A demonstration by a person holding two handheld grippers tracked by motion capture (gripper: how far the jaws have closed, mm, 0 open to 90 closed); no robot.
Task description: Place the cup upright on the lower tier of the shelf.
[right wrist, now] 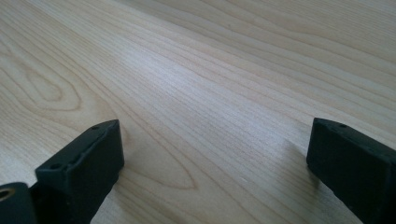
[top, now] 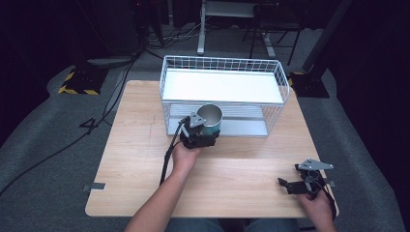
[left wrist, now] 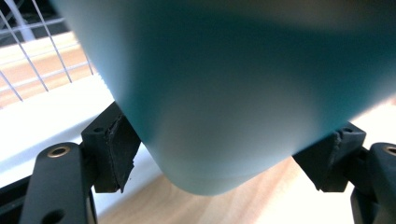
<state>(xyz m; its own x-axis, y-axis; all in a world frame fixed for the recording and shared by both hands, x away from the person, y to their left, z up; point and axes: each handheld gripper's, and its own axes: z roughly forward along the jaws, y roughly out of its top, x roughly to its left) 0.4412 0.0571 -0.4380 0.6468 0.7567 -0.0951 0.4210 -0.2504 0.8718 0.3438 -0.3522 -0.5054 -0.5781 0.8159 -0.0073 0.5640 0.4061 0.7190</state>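
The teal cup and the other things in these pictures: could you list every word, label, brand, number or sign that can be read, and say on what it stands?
None can be read.
teal cup: its wall is plain in the left gripper view, close and blurred, no print.
wire rack: white shelf, no label.
table: bare wood grain.
left gripper and right gripper: black parts, no marking visible.
Striped yellow-black base: stripes, no words.

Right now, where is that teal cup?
In the high view the teal cup sits mid-table, clamped in the left gripper, just in front of the white wire rack, at its lower shelf.
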